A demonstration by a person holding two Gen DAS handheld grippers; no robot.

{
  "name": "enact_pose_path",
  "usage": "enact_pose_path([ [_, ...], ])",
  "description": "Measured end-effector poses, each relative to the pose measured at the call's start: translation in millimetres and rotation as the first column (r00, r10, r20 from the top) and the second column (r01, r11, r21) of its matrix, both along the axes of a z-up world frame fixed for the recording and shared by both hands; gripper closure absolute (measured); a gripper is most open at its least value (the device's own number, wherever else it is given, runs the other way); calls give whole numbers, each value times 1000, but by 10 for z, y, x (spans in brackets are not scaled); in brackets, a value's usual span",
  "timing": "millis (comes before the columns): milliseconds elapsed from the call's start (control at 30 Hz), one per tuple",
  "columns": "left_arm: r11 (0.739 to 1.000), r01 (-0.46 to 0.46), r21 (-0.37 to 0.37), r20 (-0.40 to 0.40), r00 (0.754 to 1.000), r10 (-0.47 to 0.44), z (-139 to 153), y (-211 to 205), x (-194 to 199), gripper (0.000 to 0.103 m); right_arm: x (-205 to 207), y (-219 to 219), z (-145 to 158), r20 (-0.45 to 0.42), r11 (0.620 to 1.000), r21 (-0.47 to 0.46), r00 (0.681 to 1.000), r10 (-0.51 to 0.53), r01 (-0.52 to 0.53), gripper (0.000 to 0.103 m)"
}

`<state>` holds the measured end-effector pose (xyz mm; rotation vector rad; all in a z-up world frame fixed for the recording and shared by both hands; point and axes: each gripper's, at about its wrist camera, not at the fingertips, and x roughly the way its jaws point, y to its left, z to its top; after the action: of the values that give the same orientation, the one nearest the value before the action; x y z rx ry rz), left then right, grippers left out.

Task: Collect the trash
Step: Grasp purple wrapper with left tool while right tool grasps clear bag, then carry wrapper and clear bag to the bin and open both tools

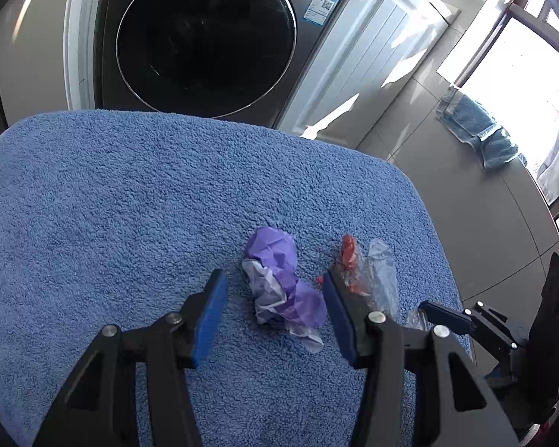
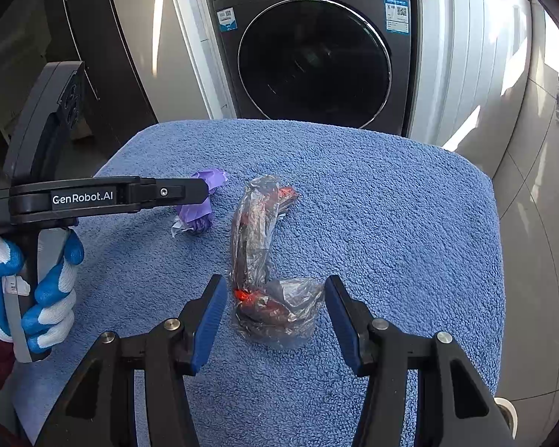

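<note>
A crumpled purple wrapper (image 1: pixel 285 287) lies on a blue fluffy towel (image 1: pixel 130 205). My left gripper (image 1: pixel 274 287) is open with its jaws on either side of the wrapper, just above the towel. A clear plastic wrapper with red print (image 2: pixel 261 253) lies to the right of it. My right gripper (image 2: pixel 275 294) is open with its jaws around the near end of that clear wrapper. The purple wrapper (image 2: pixel 201 205) also shows in the right wrist view, partly hidden behind the left gripper's finger (image 2: pixel 175 192). The clear wrapper (image 1: pixel 369 275) shows beside my left gripper's right finger.
A dark front-loading washing machine (image 2: pixel 313 59) stands behind the towel (image 2: pixel 391 223), next to a white cabinet door (image 2: pixel 473 67). A folded piece of denim (image 1: pixel 477 130) lies on the tiled floor by a bright window. A gloved hand (image 2: pixel 37 290) holds the left gripper's handle.
</note>
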<state>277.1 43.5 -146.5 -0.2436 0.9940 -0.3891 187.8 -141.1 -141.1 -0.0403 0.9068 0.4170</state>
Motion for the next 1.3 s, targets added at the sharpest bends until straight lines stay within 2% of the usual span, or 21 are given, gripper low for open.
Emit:
enact_pose_path([
  [133, 1000, 9, -15, -20, 1000, -9, -130, -32, -3, 67, 65, 44, -143, -20, 1000, 5, 999, 27, -27, 52],
  [300, 1000, 12, -18, 7, 1000, -11, -135, -45, -82, 73, 58, 15, -219, -24, 999, 36, 999, 37, -36, 67],
  [367, 1000, 7, -11, 15, 1000, -7, -119, -34, -130, 74, 56, -13, -220, -34, 998, 55, 998, 45, -43, 83],
  [433, 1000, 7, -9, 28, 1000, -7, -85, -7, -221, 74, 2, -25, -212, -40, 997, 61, 998, 56, -54, 89],
  [600, 1000, 11, 6, 67, 998, -11, 63, 86, -564, 74, -228, -102, -94, -37, 996, 76, 998, 42, -39, 90],
  [900, 1000, 2, -5, 136, 991, -2, 430, 401, -1377, 74, -910, -276, 411, 39, 997, 74, 999, -29, 26, 90],
  [1100, 1000, 2, -26, 212, 977, 3, 750, 552, -1873, 74, -1358, -316, 778, 116, 996, 60, 990, -77, 70, 90],
  [1300, 1000, 11, -22, 283, 959, -5, 1006, 610, -2269, 74, -1779, -360, 981, 178, 992, 61, 977, -121, 112, 90],
])
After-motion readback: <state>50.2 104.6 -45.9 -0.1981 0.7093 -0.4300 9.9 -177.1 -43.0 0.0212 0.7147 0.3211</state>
